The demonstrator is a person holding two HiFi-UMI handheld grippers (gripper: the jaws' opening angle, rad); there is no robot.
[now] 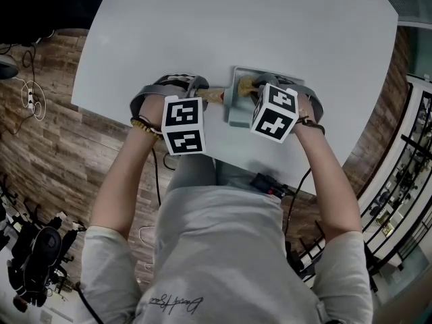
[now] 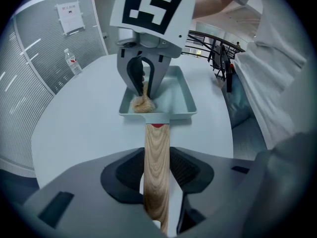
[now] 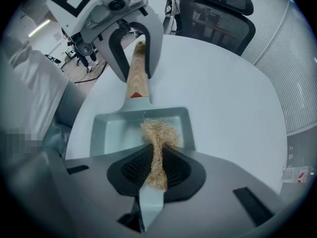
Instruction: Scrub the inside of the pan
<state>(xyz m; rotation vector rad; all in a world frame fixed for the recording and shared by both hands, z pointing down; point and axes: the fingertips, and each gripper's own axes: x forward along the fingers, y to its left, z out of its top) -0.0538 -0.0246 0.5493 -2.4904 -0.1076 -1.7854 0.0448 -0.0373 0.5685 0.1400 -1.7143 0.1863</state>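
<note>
**Head view.** The left tool point(image 1: 202, 92) is clamped on the straight light-wood handle point(image 1: 213, 95) of the pale grey-green rectangular pan point(image 1: 236, 113). The pan lies flat on the smooth white table point(image 1: 270, 25), directly beneath the right tool point(image 1: 255, 86), which points down into it. Dark wood-plank floor point(image 1: 47, 147) surrounds the table.

**Left gripper view.** The jaws of the left tool press on both sides of the handle, and the pan extends straight ahead of them. The right tool stands over the corner of the pan nearest the handle. There the tan fibrous scrub pad point(image 2: 142, 103) touches the pan floor. Beyond both tools, a clear water bottle point(image 2: 73, 62) shows near the far table edge, in front of a ribbed wall.

**Right gripper view.** The jaws of the right tool are closed on the pinched waist of the scrub pad. Its tuft spreads past the jaw tips onto the pan floor. A black office chair point(image 3: 223, 9) stands beyond the left tool.

**Procedure.** The step in hand appears to be the scrubbing stroke.
- The table looks slick, so the handle grip should stay firm to stop the pan sliding.
- The pad should be pressed down evenly.
- The pad should be worked across the bare floor beside it, then into the corners and up the walls.
</note>
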